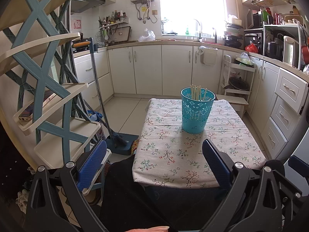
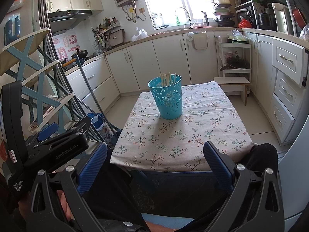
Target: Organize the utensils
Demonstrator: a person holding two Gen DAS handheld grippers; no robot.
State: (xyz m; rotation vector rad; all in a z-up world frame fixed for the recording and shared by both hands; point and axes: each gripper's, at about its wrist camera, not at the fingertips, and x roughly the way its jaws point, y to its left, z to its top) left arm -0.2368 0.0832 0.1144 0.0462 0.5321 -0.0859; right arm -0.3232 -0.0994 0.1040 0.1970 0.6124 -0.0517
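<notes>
Both wrist views look forward from the near edge of the floral-clothed table (image 1: 193, 154), sharing the perforated turquoise plastic basket (image 1: 197, 112) (image 2: 167, 98); the left-wrist view sits nearer it.

A flowered cloth (image 1: 193, 154) covers the small table. To its left stands a blue-and-cream shelf rack (image 1: 44, 89), with a phone (image 1: 36, 106) lying on one tier and a dustpan (image 1: 121, 141) on the floor beside it. White cabinets (image 1: 148, 69) line the far wall under a bright window (image 1: 191, 5).
</notes>
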